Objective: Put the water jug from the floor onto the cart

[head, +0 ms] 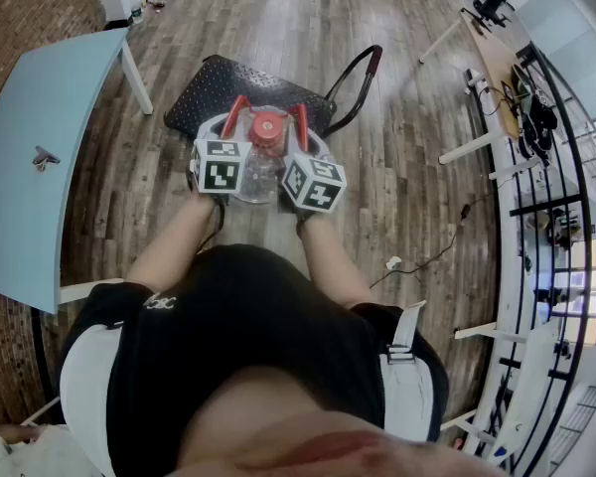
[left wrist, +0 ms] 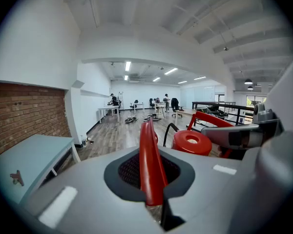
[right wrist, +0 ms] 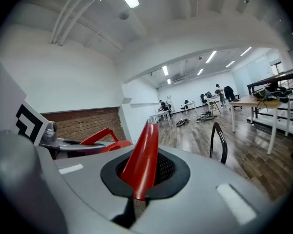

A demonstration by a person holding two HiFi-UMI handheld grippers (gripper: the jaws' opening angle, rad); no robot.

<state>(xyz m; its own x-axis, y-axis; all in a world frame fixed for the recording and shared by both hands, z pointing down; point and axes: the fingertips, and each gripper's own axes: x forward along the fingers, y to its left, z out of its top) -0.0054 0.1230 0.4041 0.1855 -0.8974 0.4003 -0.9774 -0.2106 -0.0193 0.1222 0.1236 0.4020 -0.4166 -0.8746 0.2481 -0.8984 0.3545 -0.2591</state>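
Observation:
The water jug (head: 259,171) is clear with a red cap (head: 268,127) and two red handles. It sits between my grippers at the near edge of the black cart (head: 219,82); whether it rests on the deck I cannot tell. My left gripper (head: 236,117) is shut on the left red handle (left wrist: 149,155). My right gripper (head: 300,125) is shut on the right red handle (right wrist: 142,155). The cap (left wrist: 192,141) shows past the left gripper (left wrist: 151,182), and the cap (right wrist: 110,146) also appears left of the right gripper (right wrist: 140,182).
The cart's black and red push handle (head: 363,76) rises at its far right. A pale blue table (head: 40,157) stands to the left. White-legged desks (head: 497,68) and a black railing (head: 566,167) line the right side. Wooden floor lies beyond the cart.

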